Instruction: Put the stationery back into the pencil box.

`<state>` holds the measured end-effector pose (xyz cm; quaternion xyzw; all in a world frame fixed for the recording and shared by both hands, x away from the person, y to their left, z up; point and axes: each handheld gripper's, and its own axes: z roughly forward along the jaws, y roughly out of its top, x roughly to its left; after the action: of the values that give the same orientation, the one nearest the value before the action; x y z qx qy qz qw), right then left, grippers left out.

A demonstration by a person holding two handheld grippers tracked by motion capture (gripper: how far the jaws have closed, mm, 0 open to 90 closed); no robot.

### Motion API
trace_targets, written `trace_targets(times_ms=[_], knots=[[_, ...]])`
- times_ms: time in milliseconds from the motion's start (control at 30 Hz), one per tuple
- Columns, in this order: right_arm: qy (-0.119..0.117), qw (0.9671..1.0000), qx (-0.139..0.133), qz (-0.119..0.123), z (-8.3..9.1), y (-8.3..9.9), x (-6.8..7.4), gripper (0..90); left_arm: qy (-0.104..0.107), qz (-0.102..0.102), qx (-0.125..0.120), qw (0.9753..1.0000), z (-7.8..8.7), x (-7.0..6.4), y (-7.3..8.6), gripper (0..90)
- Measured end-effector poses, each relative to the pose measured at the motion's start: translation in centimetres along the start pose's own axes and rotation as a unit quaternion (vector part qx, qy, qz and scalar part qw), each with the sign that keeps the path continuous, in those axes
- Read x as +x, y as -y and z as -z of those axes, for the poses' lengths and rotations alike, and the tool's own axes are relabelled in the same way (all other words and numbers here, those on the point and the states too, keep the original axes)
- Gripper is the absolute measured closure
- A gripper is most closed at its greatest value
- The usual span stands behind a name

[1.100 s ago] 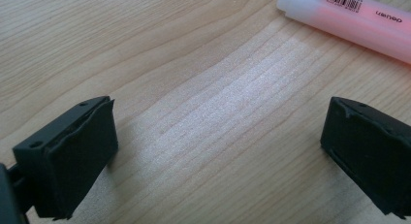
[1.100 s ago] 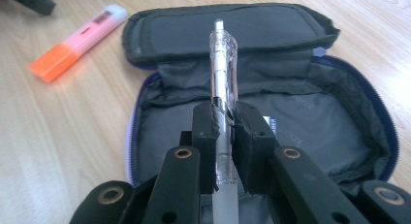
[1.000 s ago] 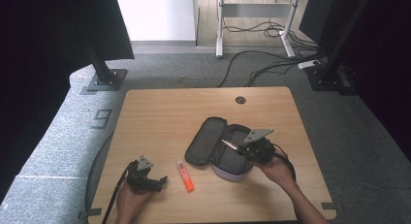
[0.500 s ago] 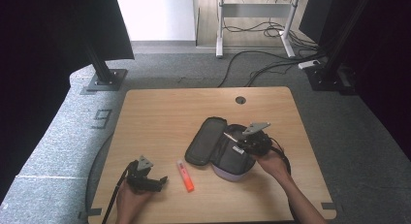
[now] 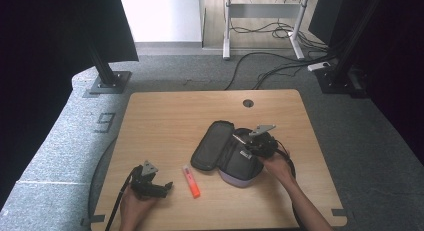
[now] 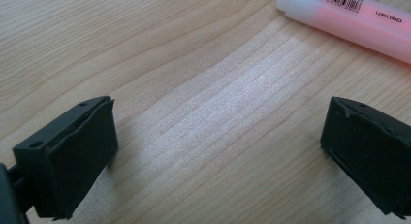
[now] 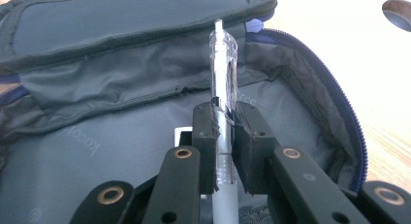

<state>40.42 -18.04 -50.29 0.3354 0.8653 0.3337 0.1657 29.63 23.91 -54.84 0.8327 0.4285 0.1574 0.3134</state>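
An open dark pencil case [image 5: 225, 151] lies on the wooden table [image 5: 165, 121], its lid folded back to the left. My right gripper [image 5: 249, 141] hovers over the case, shut on a clear pen [image 7: 223, 69] that points up past the jaws above the grey lining [image 7: 121, 112]. An orange highlighter [image 5: 191, 181] lies on the table left of the case. My left gripper [image 5: 162, 188] rests low near the front edge, open, with bare wood between its fingers [image 6: 72, 156]; the highlighter [image 6: 354, 20] lies just beyond them.
A round cable hole [image 5: 248, 103] sits near the table's far edge. Cables and stand bases lie on the grey carpet [image 5: 175, 76] behind the table. The person's hands come in from the bottom edge.
My right gripper has shifted a little farther over the open case with the pen. The left gripper has stayed put.
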Motion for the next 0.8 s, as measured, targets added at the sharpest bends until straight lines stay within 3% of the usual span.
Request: trace_targets(times_ms=[400,800], knots=[[-0.006,0.9999,0.011,-0.004,-1.5,0.0,0.3,77.2,0.0,0.0,0.0,1.0,0.0,0.0,0.0,0.0],[-0.005,1.0,-0.001,0.004,-0.2,-0.7,0.6,60.9,0.0,0.0,0.0,1.0,0.0,0.0,0.0,0.0]])
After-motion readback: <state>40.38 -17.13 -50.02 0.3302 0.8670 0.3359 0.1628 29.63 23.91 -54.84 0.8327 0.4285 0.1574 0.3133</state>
